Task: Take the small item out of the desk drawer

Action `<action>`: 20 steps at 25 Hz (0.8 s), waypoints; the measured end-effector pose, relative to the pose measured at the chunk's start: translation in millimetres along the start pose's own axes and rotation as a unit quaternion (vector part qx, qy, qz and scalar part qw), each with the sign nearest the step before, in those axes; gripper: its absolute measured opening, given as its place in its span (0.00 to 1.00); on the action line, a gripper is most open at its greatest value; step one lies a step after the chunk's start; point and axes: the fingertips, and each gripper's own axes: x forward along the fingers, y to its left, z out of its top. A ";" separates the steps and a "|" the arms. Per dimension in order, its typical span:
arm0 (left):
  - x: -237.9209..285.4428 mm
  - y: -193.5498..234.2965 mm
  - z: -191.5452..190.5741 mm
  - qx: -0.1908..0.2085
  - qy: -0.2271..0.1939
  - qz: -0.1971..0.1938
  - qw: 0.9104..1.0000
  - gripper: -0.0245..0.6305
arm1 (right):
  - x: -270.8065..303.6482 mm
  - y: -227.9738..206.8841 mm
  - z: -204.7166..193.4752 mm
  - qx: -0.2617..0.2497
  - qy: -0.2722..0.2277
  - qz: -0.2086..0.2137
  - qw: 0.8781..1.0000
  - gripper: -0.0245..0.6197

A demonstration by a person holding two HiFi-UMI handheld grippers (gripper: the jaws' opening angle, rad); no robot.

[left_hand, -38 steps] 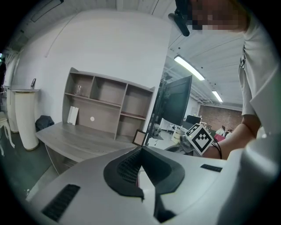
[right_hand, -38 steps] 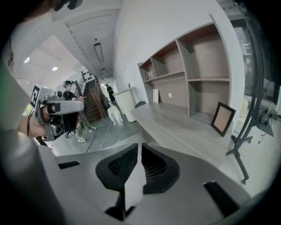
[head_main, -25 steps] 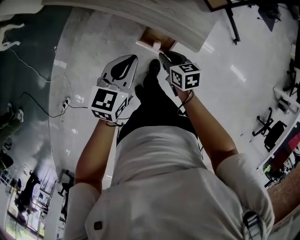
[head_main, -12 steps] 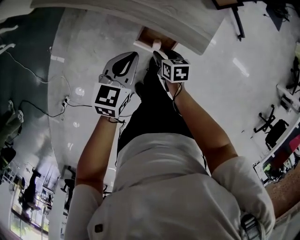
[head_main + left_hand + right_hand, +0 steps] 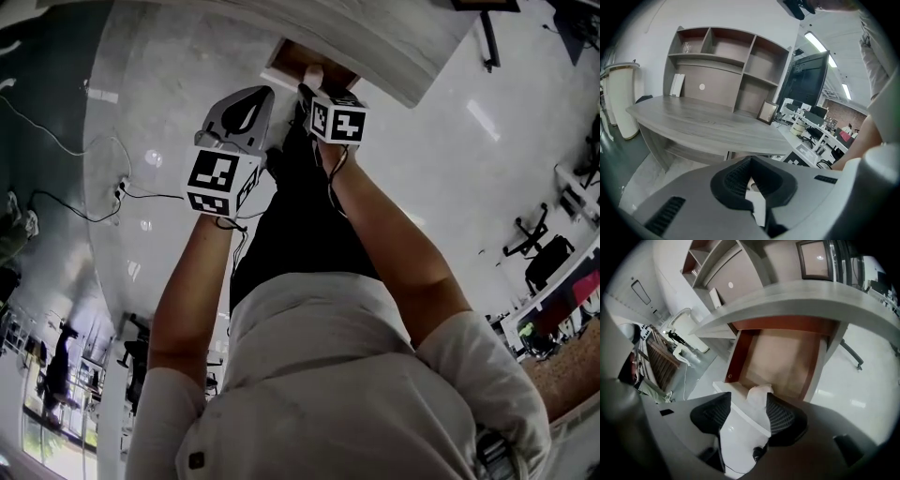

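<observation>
Head view. Looking steeply down past a white shirt and black trousers onto a pale, shiny floor. Left gripper out in front on the left, tips drawn to a single point. Right gripper just beside it, aimed down at the open drawer under the grey desk. Small item, pale, at the drawer's front edge, just past the right gripper's tips. Cable on the floor, well off to the left.

Left gripper view. Black pads meeting at the tips, clenched on nothing, only pale floor in the slit behind them. Beyond, the desk top, a shelf unit standing on it, and a dark monitor to the right.

Right gripper view. Jaws wide apart, just been opening, ribbed pads pressing on nothing. Small item in line between them but beyond the tips, not gripped. Lying inside the drawer, right against the white front panel, with the tan drawer bottom behind it. Desk top overhanging above.
</observation>
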 end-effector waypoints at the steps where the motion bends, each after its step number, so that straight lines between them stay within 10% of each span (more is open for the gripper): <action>1: 2.8 1.7 -3.9 -0.004 0.002 0.001 1.000 0.06 | 4.6 -1.7 -0.8 0.005 0.002 -0.002 1.000 0.41; 20: 17.5 4.3 -24.2 -0.028 0.010 -0.006 1.000 0.06 | 43.8 -25.4 -8.6 0.026 0.061 -0.052 0.996 0.33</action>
